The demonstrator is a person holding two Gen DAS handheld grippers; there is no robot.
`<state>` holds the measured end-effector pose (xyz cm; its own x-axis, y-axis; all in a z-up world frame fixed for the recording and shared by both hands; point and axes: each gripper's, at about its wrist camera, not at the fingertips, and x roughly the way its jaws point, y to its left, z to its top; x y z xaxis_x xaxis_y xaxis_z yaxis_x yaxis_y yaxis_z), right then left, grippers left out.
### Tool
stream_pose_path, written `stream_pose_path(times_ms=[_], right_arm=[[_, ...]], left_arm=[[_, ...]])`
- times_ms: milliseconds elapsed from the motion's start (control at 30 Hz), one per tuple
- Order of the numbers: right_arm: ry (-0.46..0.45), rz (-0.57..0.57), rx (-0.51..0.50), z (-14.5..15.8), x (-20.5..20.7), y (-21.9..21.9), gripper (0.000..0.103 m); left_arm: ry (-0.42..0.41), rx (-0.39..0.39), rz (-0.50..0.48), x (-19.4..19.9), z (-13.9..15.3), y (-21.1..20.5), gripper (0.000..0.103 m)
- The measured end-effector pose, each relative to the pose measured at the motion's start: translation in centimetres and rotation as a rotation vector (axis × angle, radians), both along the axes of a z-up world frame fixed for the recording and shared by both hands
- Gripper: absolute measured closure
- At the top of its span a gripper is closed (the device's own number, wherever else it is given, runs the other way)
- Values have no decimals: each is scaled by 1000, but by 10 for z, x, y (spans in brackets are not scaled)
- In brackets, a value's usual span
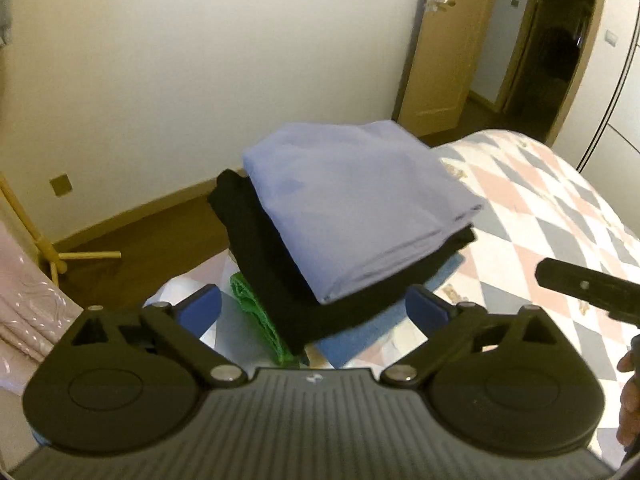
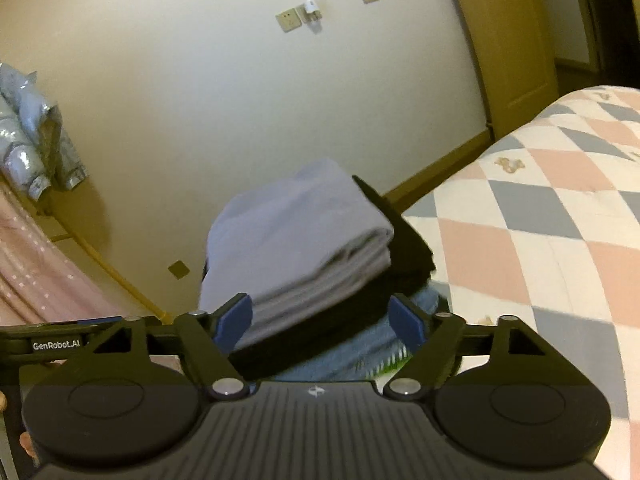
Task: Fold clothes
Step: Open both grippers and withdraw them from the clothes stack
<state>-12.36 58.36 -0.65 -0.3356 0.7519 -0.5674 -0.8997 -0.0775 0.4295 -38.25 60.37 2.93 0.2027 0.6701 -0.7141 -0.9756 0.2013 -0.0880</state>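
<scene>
From your left wrist camera, the folded lavender-blue cotton garment (image 1: 356,204) lies flat on top of the stack, directly over a folded black garment (image 1: 280,276); a bright green fabric piece (image 1: 260,316) and a mid-blue folded cloth (image 1: 356,340) peek out beneath that. The stack sits on the near corner of the bed with the pink, grey and white checked quilt (image 1: 540,208). Your left gripper (image 1: 312,308) hangs just short of the stack with its jaws spread wide and nothing between them

From your right wrist camera, the lavender garment (image 2: 296,236) shows its layered folded edge, again on the black one (image 2: 404,252), with the checked quilt (image 2: 540,220) to the right of the stack. Your right gripper (image 2: 320,324) is likewise spread wide and empty, its blue pads clear of the cloth

Judging by this, the top piece is folded and stacked; no unfolded clothing shows in either view, so whether anything is left you cannot tell from here
</scene>
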Motion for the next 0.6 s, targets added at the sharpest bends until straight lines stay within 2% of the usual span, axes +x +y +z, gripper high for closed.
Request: stream_pose_path(times_ms=[67, 267, 333, 500, 600], right_arm=[[-21, -1, 33, 16, -1, -22, 2], [-118, -17, 90, 62, -7, -84, 0], [-162, -32, 96, 69, -9, -102, 0], [-231, -44, 101, 78, -12, -149, 0], [-239, -42, 71, 76, -12, -169, 0]], left_arm=[[-8, 17, 8, 0, 11, -22, 1], [95, 134, 52, 17, 49, -96, 1], [97, 172, 52, 18, 60, -121, 1], [50, 176, 52, 21, 68, -168, 1], [9, 123, 65, 20, 64, -185, 1]])
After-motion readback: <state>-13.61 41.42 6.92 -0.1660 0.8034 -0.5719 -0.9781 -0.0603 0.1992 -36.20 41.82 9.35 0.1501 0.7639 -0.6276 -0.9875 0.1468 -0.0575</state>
